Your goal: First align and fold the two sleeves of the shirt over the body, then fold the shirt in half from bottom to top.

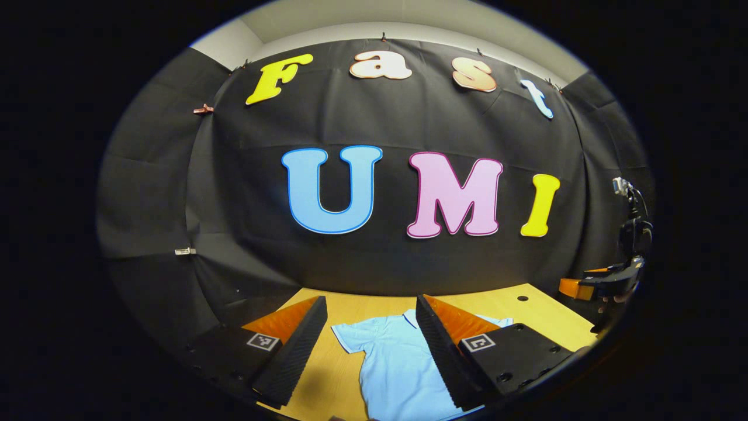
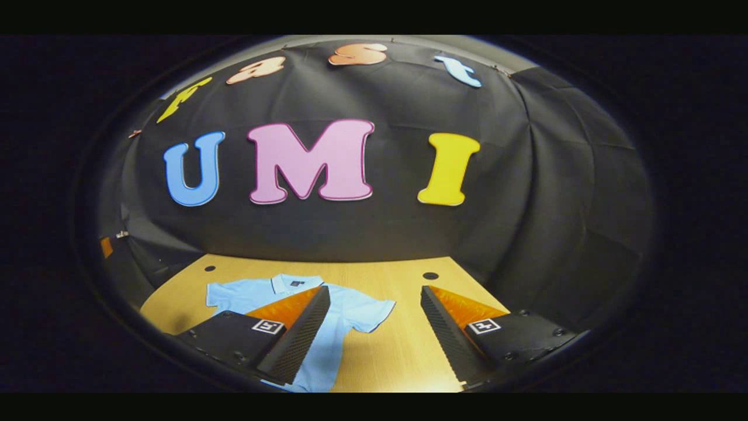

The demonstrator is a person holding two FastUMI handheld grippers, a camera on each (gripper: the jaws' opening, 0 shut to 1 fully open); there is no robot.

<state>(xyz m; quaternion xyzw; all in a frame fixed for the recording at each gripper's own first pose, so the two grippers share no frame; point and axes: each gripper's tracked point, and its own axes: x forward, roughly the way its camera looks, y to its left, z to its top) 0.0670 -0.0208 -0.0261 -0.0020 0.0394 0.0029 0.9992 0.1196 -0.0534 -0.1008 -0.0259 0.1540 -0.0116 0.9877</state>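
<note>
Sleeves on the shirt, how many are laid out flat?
2: the left sleeve spreads toward the table's left side, the right sleeve toward the middle. Neither is folded yet.

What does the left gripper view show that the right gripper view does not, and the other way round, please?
The left gripper view takes in the right tool at its right edge, beside the table, and two clips on the cloth wall. The right gripper view takes in the full collar of the shirt, both sleeves laid out sideways, and two holes in the table. Both share the light blue shirt lying flat and unfolded on the wooden table, with the left tool and the right tool open above it.
</note>
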